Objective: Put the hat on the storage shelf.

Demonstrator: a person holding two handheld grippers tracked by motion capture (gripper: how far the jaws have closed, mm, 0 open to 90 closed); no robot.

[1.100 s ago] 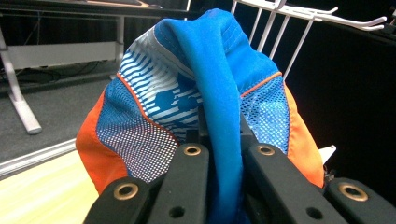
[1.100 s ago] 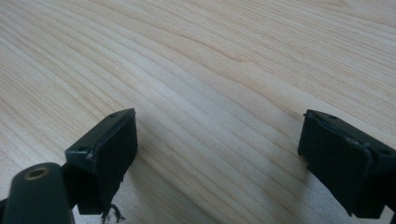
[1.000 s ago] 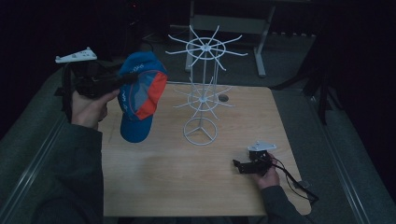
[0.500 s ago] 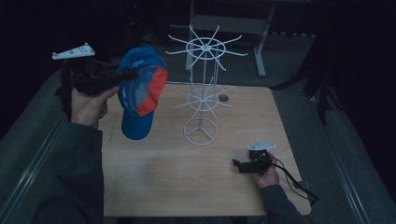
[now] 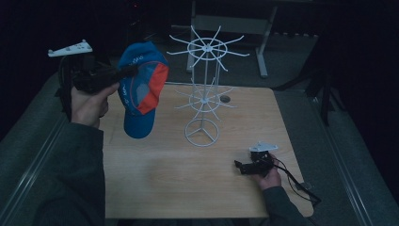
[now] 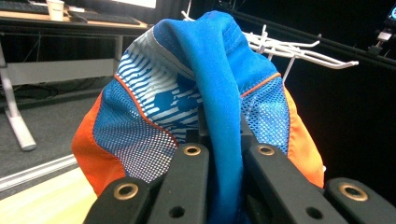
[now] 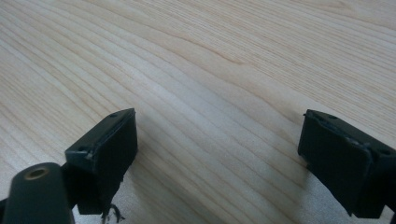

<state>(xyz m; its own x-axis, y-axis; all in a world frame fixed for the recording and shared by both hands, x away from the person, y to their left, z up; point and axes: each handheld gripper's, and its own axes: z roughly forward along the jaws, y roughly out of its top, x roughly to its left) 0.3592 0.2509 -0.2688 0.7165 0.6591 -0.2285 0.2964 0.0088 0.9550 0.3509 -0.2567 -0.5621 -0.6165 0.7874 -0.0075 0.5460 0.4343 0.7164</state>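
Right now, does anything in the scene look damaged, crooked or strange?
Nothing looks damaged. The white wire rack stands upright on the table. The left gripper pinches a fold of the blue and orange cap, so it hangs bunched. The right gripper rests open on the wood.

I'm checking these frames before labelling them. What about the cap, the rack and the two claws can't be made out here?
- Cap: in the left gripper view its brim is cut off by the bottom edge and the left claw pinching the fabric.
- Cap lettering: too small in the high view.
- Wire rack: mostly hidden behind the cap in the left gripper view.
- Right claw: too small and dim in the high view to judge its opening.
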